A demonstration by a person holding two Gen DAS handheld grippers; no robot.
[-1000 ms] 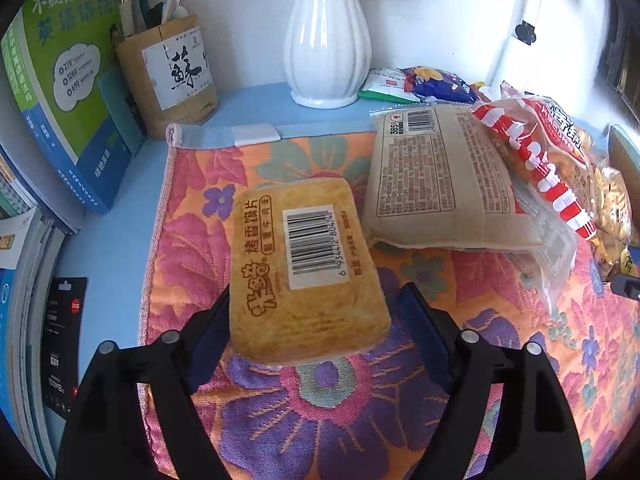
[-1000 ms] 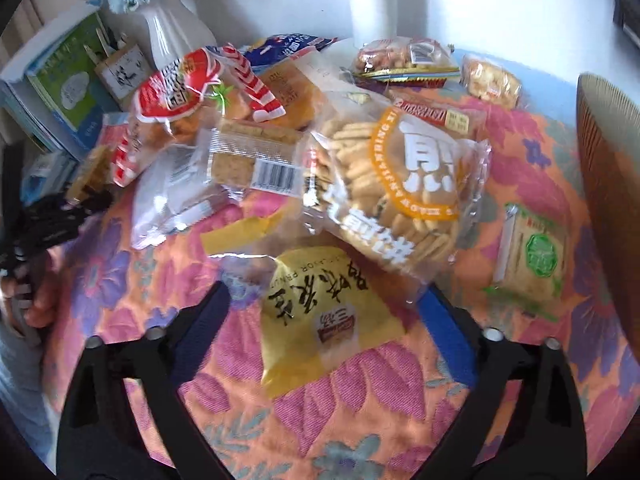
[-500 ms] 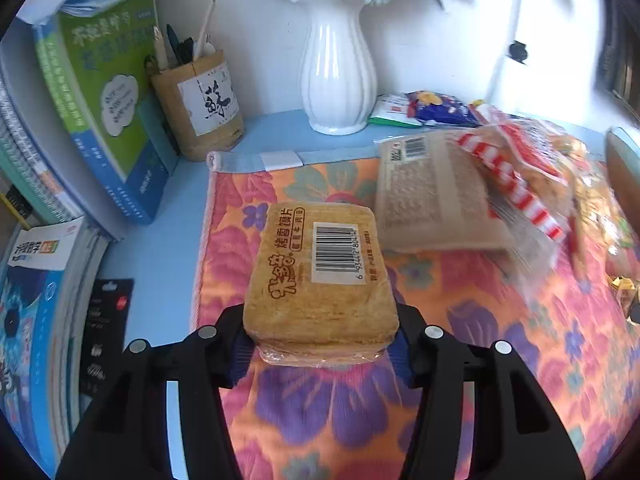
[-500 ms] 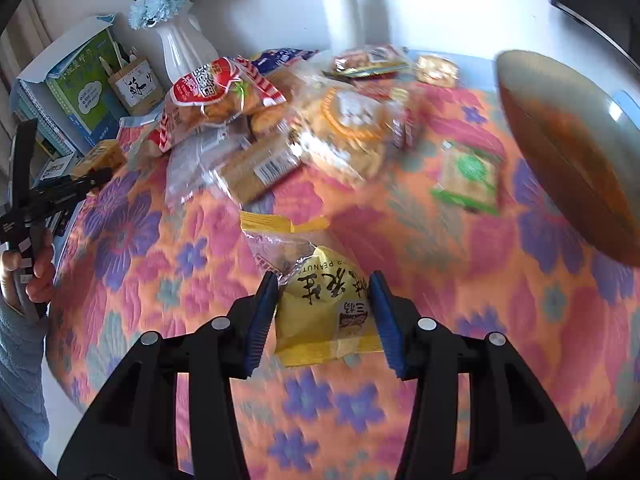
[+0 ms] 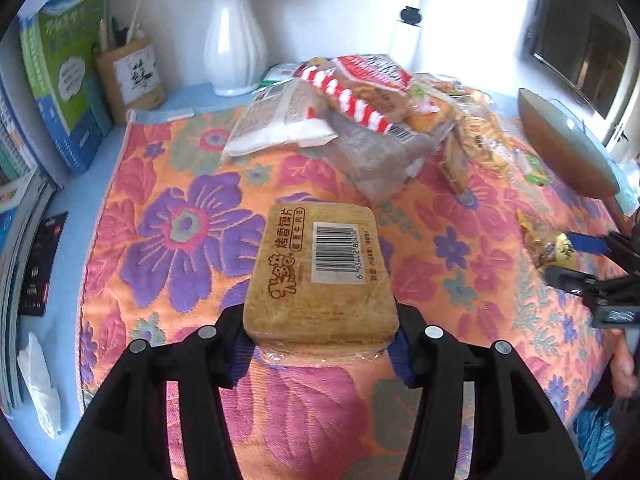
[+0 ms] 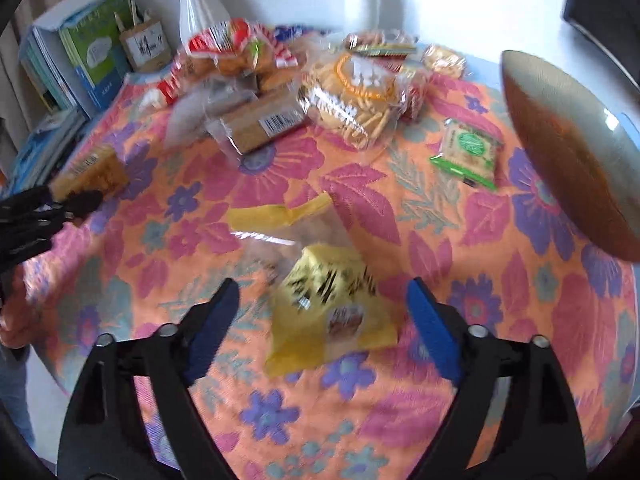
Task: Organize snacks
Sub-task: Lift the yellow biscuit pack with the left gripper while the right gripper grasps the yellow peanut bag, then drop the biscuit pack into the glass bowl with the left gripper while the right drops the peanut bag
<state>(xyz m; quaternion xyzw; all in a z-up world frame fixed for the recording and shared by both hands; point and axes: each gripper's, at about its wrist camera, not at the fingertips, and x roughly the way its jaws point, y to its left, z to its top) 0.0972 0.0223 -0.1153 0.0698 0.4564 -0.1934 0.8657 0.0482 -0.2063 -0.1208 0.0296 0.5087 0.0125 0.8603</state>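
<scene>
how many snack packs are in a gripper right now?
1: the tan bread-slice pack, clamped by the left gripper. The yellow peanut bag lies between the opening fingers of the right gripper.

Blue table under orange floral cloth; on cloth, heaped snack packets, green packet, yellow peanut bag. Vase, books at table's edge.

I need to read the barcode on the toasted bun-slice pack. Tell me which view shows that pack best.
The left wrist view. The toasted bun-slice pack sits close and sharp, clamped in the left tool, with barcode and brand print facing the camera. The right wrist view shows the pack only small and blurred at the left edge, barcode unreadable.
</scene>
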